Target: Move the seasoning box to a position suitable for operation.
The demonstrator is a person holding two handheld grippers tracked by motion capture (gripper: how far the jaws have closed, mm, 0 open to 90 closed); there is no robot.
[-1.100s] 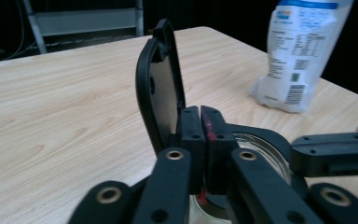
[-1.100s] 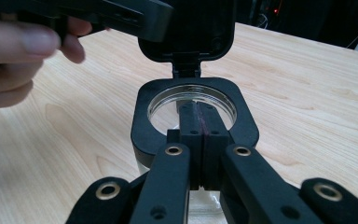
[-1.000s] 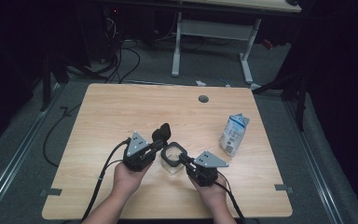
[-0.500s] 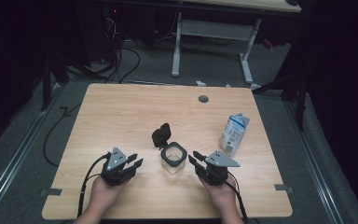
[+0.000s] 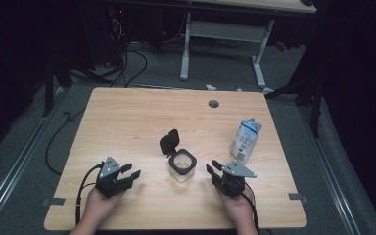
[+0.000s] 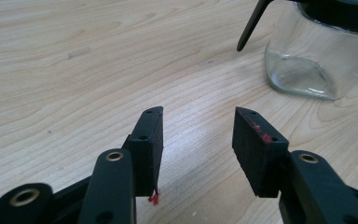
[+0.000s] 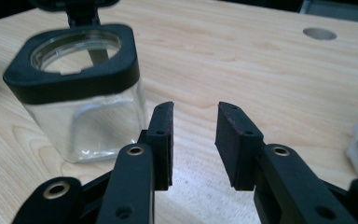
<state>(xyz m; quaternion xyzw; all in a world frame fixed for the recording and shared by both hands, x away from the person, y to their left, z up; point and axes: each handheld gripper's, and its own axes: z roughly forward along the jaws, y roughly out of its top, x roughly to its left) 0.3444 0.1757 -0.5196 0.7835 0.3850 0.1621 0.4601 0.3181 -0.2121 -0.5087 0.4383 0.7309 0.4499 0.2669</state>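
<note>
Both my hands had pulled back from the jar (image 5: 182, 166) toward the bench's (image 5: 127, 122) near edge, jaws just opening, nothing between them. From above, my left gripper (image 5: 129, 176) sat left of the jar, my right gripper (image 5: 214, 171) right of it, a carton (image 5: 246, 140) beyond. My left gripper view had the jar (image 6: 317, 60) upper right, jaws released. My right gripper view showed it (image 7: 81, 93) open-lidded, just left of my released jaws.

Black tools (image 5: 127, 176) (grey triangular plates)
</note>
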